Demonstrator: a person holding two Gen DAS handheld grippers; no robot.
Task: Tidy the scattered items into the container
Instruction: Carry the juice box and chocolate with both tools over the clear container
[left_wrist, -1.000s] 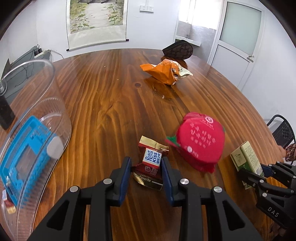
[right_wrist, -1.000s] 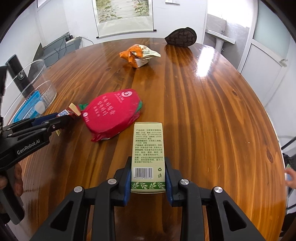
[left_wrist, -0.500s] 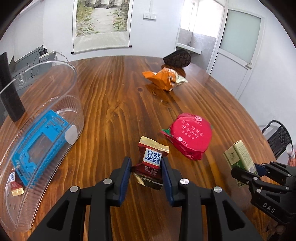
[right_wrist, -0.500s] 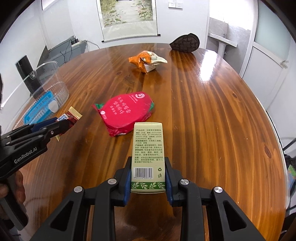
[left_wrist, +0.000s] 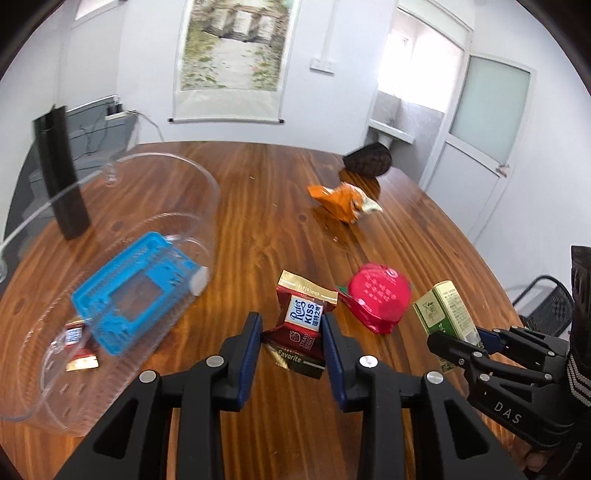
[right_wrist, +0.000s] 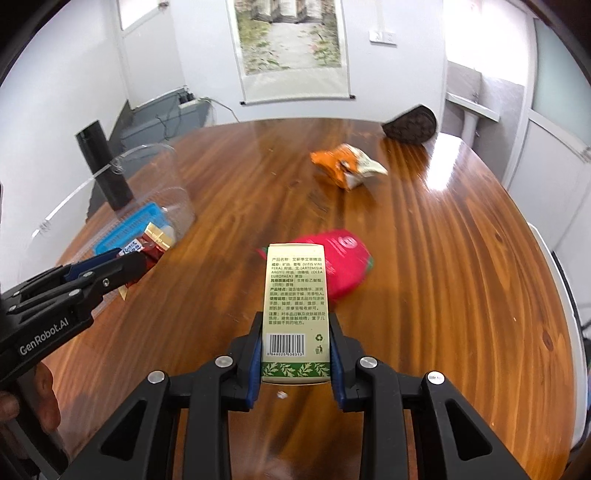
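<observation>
My left gripper is shut on a red Ritter Kiss chocolate packet and holds it above the table, just right of the clear plastic container. The container holds a blue plastic tray and a small chocolate packet. My right gripper is shut on a green and cream carton, held above the table; it also shows in the left wrist view. A red snack bag and an orange snack bag lie on the wooden table.
A black upright cylinder stands behind the container at the table's left edge. A dark brown pouch lies at the far end. A black chair stands off the table's right side.
Both grippers have risen and moved left toward the container, each still holding its item. The container and its blue tray now show much closer in the left wrist view.
</observation>
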